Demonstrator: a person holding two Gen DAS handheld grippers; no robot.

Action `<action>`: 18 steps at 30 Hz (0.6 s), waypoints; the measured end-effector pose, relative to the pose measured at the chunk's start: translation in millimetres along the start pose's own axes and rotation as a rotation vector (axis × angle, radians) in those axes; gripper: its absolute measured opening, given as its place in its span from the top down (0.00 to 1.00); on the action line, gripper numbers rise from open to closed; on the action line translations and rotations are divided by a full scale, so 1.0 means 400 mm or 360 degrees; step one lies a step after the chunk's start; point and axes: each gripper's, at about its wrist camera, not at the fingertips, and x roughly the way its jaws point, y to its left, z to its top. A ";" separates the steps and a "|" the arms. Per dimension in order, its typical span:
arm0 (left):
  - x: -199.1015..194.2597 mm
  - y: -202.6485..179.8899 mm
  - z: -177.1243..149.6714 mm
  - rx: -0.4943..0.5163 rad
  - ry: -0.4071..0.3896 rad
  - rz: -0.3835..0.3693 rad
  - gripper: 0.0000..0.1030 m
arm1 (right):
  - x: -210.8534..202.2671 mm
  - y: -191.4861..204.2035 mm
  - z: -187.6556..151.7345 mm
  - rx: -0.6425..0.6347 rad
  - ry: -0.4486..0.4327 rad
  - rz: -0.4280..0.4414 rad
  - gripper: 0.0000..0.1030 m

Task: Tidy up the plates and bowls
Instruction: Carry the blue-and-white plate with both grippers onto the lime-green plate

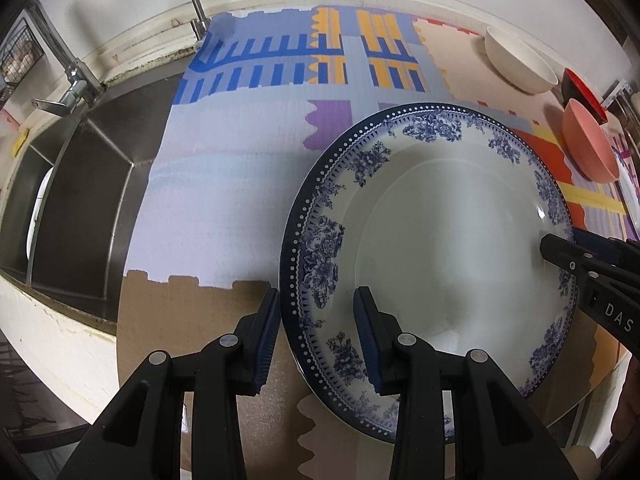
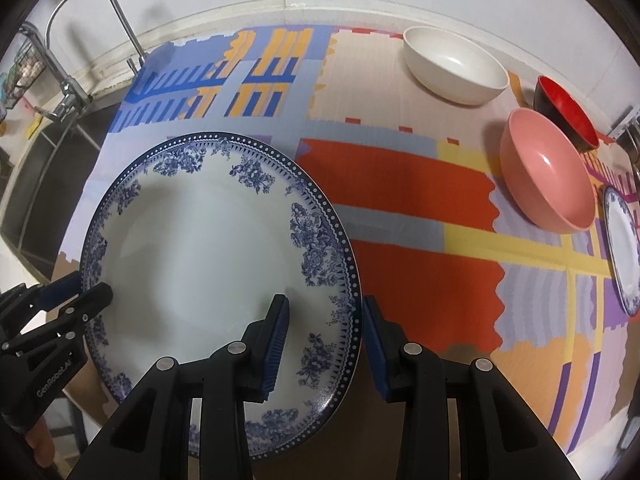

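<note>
Looking through the left wrist view:
- Left gripper (image 1: 316, 334): its jaws straddle the left rim of the blue-patterned plate (image 1: 432, 240), one blue pad outside the edge, the other over the plate's face. Whether the pads press on the rim cannot be told.
- Right gripper (image 1: 560, 246): comes in from the right edge of the view and sits over the plate's right rim, one finger on top, a blue pad just behind the edge.
- Plate position: over the patterned mat (image 1: 248, 216), toward the counter's front edge. Whether it rests on the mat or hangs above it cannot be told.
- Sink (image 1: 80, 200): steel basin past the mat's left edge, with the faucet (image 1: 192, 4) at the back.
- Bowls: cream bowl (image 1: 520, 60) near the mat's back right corner; pink bowl (image 1: 588, 148) and red-and-black bowl (image 1: 580, 88) at the right edge.

Right wrist view:
- Right gripper (image 2: 324, 344): jaws part spread, straddling the plate's (image 2: 208, 248) right rim, one pad on the face, one outside. No firm pinch is visible.
- Left gripper (image 2: 86, 290): at the plate's left rim, one finger above, a blue pad below.
- Bowls: cream bowl (image 2: 456, 64) at the back edge; pink bowl (image 2: 548, 172) and red-and-black bowl (image 2: 568, 108) just beside each other toward the right.
- Second patterned plate (image 2: 622, 248): at the mat's (image 2: 400, 208) right edge, partly cut off.
</note>
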 end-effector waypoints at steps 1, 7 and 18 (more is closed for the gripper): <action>0.001 0.000 0.000 0.0002 0.0002 -0.0001 0.64 | 0.002 0.001 -0.002 -0.0002 0.0006 -0.0002 0.63; 0.016 0.002 -0.003 0.0003 0.0032 -0.0006 0.63 | 0.019 0.001 -0.009 0.0006 0.0044 0.0001 0.63; 0.020 -0.001 0.001 0.0024 0.0032 0.0004 0.63 | 0.033 -0.001 -0.010 0.0032 0.0079 0.0008 0.62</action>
